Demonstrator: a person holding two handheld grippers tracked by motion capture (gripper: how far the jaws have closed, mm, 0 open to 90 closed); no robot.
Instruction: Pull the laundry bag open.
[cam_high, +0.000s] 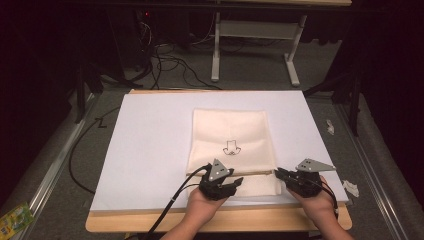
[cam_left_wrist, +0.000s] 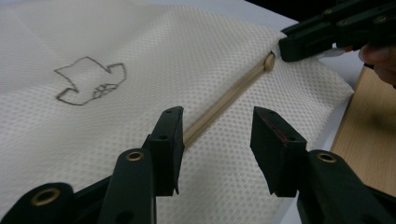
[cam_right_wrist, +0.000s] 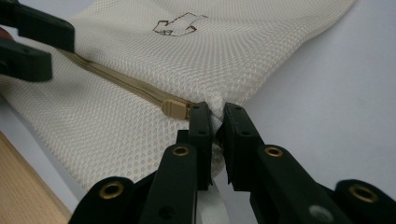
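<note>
A cream mesh bag (cam_high: 232, 132) lies flat on the white sheet, with a small outline drawing (cam_high: 231, 148) on it. A tan zipper (cam_left_wrist: 233, 93) runs across its near end. My left gripper (cam_high: 235, 184) hovers open just above the bag, its jaws straddling the zipper (cam_left_wrist: 217, 114). My right gripper (cam_high: 277, 172) is shut on the bag's right edge (cam_right_wrist: 217, 109), right beside the zipper pull (cam_right_wrist: 175, 108). In the left gripper view the right gripper (cam_left_wrist: 285, 46) sits at the pull (cam_left_wrist: 269, 60). The right gripper view has the left gripper (cam_right_wrist: 53, 49) at far left.
The white sheet (cam_high: 150, 150) covers a wooden table (cam_high: 225, 220) whose bare front edge lies under my hands. A black cable (cam_high: 170, 205) trails off the left gripper. Scraps of paper (cam_high: 351, 187) lie right of the table. A white frame (cam_high: 250, 30) stands behind.
</note>
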